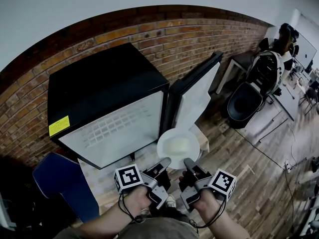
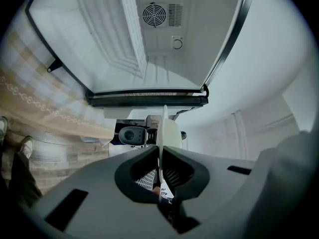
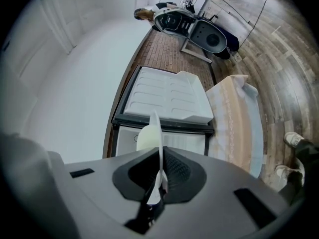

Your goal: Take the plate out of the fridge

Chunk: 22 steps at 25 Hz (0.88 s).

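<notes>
In the head view, a black mini fridge (image 1: 99,83) is seen against a brick wall (image 1: 164,34), its door (image 1: 195,91) swung open to the right. A white plate (image 1: 178,147) is held outside the fridge, in front of its lower right corner and the door's bottom edge. The plate's near rim is clamped by the left gripper (image 1: 162,164) and the right gripper (image 1: 188,163), side by side. A yellow label (image 1: 59,125) is stuck on the fridge's left front corner; its print is too small to be read. A patterned cloth (image 1: 144,156) under the fridge is largely covered. Open wooden floor (image 1: 239,173) is left to the right, up to an office chair (image 1: 246,101).

In the left gripper view, the plate is seen edge-on with both jaws closed on its thin rim. Beyond it the lit white fridge interior is shown, with a round fan grille (image 2: 152,15) on the far wall. The bottom is blocked by the gripper's own body.

In the right gripper view, the jaws are likewise pressed on the plate's rim. The door's ribbed inner liner (image 3: 167,101) lies beyond, and a shoe (image 3: 294,139) is cut off at the right.
</notes>
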Tool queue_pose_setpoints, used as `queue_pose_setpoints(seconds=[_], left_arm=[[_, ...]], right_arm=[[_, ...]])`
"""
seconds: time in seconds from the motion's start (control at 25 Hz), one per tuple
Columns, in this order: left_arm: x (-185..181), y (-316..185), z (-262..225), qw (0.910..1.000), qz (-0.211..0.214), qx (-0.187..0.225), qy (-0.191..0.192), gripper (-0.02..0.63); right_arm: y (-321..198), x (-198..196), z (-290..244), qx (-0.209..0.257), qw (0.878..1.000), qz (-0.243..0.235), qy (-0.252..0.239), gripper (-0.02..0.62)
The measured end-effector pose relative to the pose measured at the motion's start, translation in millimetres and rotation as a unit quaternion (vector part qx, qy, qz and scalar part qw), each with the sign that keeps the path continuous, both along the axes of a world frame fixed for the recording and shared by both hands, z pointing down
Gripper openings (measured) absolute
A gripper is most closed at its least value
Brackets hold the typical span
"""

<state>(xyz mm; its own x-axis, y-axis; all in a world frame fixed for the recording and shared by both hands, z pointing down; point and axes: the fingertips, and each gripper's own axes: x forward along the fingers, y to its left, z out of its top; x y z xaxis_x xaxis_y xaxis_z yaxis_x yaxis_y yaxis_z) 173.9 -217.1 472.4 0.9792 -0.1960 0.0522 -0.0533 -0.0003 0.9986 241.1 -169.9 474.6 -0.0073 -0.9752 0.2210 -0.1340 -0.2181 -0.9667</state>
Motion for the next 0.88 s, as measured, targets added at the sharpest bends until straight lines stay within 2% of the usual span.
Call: queue_pose_setpoints(seconds=[0.36, 0.88], left_arm=[[6, 21, 29, 0.9994, 0.02, -0.019, -0.023, 0.031], [3, 21, 30, 0.9996, 0.012, -0.014, -0.023, 0.031]], right_arm=[[24, 4, 31, -0.027, 0.999, 0.01, -0.027, 0.035], [23, 2, 32, -0.027, 0.999, 0.0, -0.03, 0.035]])
